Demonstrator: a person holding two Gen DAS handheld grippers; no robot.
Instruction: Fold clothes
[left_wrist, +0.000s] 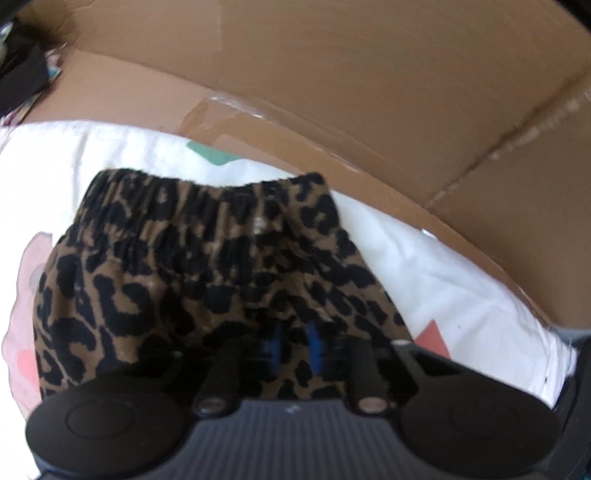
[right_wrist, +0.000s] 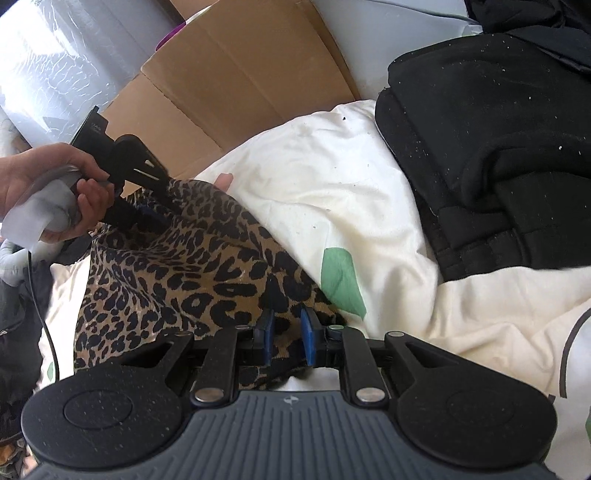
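Between the blue pads of the right claw (right_wrist: 287, 338) sits a bunched edge of the leopard-print garment (right_wrist: 177, 258), gripped at a narrow gap. Ahead and to that claw's left, the left claw (right_wrist: 155, 218), held by a hand (right_wrist: 55, 192), is clamped narrowly on the same garment. Beneath both claws lies white bedding (right_wrist: 332, 184), with a cardboard box (left_wrist: 332, 74) beyond.

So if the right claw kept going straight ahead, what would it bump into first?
The right claw already has the leopard-print cloth between its pads, so it would push into that first, probably then the white bedding underneath.
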